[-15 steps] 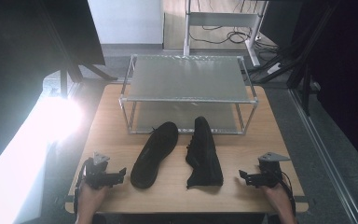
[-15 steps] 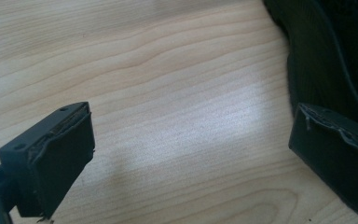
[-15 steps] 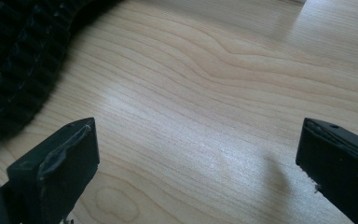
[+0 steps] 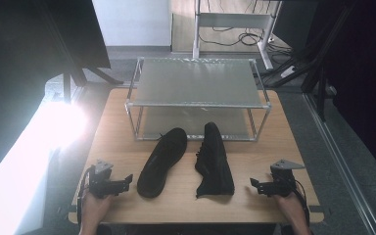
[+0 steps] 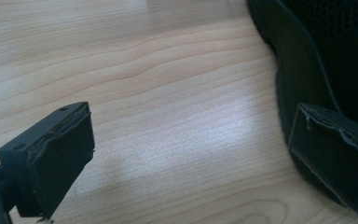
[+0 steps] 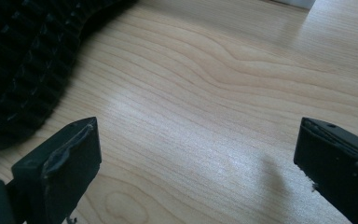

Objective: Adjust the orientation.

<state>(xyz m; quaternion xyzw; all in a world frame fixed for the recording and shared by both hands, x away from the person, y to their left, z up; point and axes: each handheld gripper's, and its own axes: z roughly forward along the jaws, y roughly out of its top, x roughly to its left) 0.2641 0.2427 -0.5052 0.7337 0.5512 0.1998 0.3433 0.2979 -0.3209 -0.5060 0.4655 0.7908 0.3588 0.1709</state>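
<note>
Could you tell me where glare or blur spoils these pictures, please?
High view: strong white glare burns out the floor left of the table, while the shoes stay dark and short of detail. Left gripper view: a soft sheen lies on the wood beside the shoe, and the near pads look slightly soft. Right gripper view: similar mild sheen, grain sharp.

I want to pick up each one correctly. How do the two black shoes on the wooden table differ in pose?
The left black shoe lies flat and slants, its toe leaning to the right; the right black shoe is tipped onto its side and lies almost straight. The left one's heel is nearer the table's front edge. Both are black, with toes toward the metal rack.
</note>
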